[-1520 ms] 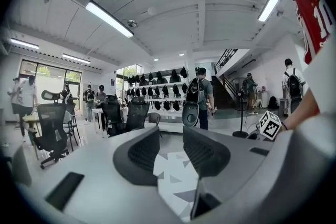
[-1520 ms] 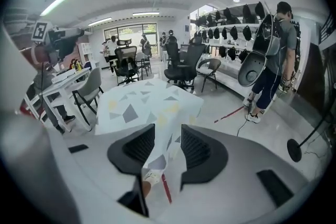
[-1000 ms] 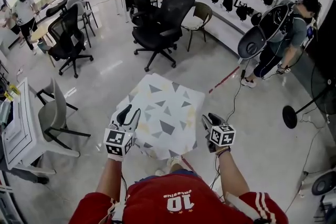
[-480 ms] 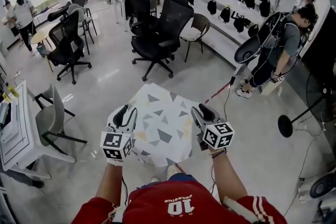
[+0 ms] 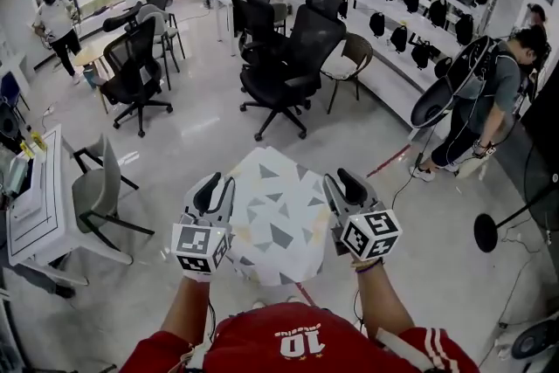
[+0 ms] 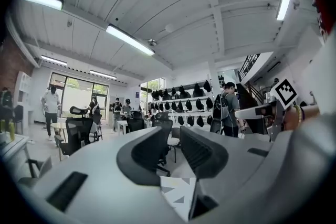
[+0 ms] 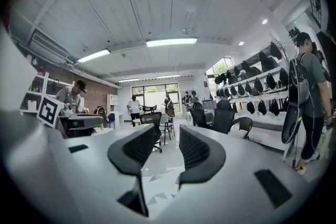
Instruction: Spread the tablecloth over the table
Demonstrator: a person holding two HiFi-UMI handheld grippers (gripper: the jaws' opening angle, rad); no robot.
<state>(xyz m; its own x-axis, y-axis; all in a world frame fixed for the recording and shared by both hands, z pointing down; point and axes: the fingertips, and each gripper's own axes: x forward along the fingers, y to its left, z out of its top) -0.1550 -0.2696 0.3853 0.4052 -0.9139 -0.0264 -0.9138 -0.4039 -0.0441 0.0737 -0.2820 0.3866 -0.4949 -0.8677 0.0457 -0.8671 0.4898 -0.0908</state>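
The tablecloth (image 5: 279, 214) is seen at 3 o'clock of the left gripper (image 5: 216, 185), jaws lately narrowed yet apart and empty, and at 9 o'clock of the right gripper (image 5: 344, 182), jaws spread and empty.

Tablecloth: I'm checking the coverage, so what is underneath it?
Nothing under the tablecloth shows in the head view. The patterned cloth hides whatever is beneath it, including any tabletop or legs. Only the grey floor is visible around its edges.
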